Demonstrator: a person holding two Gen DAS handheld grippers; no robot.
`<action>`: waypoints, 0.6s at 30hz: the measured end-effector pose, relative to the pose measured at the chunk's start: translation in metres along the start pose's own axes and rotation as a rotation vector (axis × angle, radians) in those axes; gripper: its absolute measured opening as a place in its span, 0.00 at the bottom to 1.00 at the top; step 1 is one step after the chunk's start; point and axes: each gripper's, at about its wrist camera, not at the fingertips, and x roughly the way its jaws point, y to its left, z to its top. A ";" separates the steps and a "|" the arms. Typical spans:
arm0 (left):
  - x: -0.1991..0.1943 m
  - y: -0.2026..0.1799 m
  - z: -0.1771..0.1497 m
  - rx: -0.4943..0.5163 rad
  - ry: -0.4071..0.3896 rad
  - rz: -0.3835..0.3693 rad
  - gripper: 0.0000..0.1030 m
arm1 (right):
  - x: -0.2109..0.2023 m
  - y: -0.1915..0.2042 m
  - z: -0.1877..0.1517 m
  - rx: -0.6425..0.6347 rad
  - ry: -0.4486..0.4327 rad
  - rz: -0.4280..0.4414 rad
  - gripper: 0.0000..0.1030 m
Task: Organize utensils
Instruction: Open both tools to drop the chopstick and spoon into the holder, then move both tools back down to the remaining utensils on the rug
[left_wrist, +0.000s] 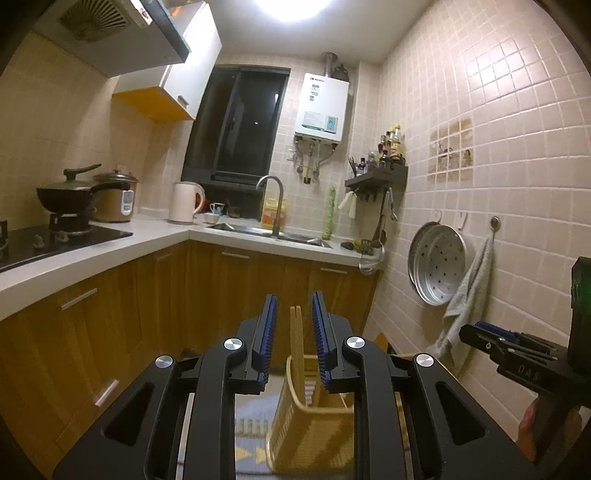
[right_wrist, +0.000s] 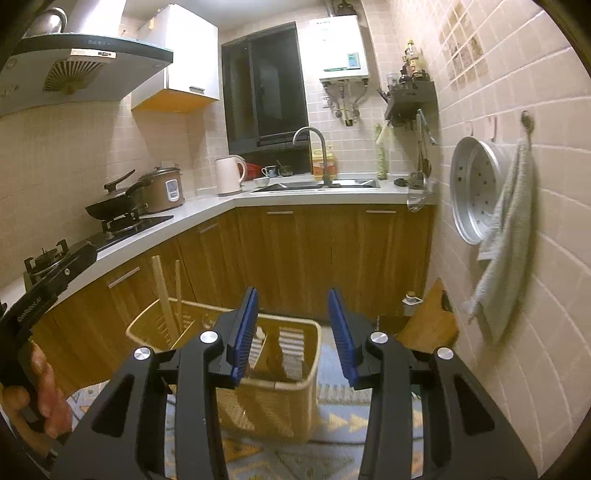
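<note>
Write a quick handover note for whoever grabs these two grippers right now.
Left gripper: open, empty, fingers either side of the chopsticks without touching.
Right gripper: open, empty, above the utensil basket.
The basket stands on the patterned mat; the chopsticks stand upright in one compartment, and something pale lies in another, unclear what.
Done: chopsticks in.
Left: no loose utensils visible; check around.

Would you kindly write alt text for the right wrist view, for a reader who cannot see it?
The open right gripper hovers above a yellow utensil basket holding upright wooden chopsticks, standing on a patterned mat. Beyond are wooden cabinets, a counter with a sink, and a steamer tray on the tiled wall.
</note>
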 end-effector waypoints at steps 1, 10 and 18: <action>-0.006 0.001 0.001 -0.007 0.006 -0.009 0.18 | -0.006 0.001 0.000 -0.002 0.004 -0.005 0.35; -0.047 -0.009 -0.006 0.019 0.233 -0.100 0.24 | -0.055 0.022 -0.012 -0.013 0.163 -0.048 0.35; -0.060 -0.008 -0.078 0.011 0.622 -0.141 0.24 | -0.061 0.036 -0.068 -0.018 0.473 -0.081 0.35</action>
